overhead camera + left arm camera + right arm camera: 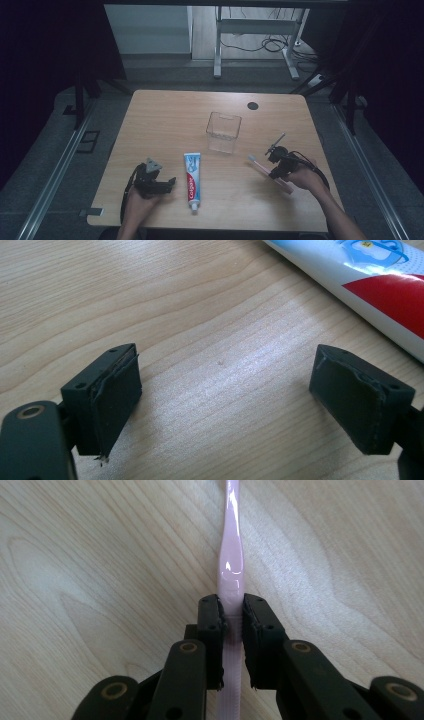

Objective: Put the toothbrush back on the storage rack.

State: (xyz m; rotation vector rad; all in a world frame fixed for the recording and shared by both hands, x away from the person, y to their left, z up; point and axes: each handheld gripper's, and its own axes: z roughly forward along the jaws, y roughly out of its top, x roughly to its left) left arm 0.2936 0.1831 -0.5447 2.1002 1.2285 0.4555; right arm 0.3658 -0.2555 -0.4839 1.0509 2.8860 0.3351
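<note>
High view: the right gripper clamps the toothbrush near the table's right edge, right of the cup; the hand reaches in from the front edge. A clean lift probably needs a level handle and firm pads before swinging toward the cup. Left gripper rests near the front edge, beside the toothpaste.

Left gripper view: jaws apart over bare wood.

Right gripper view: jaws pinch the pink handle.
</note>
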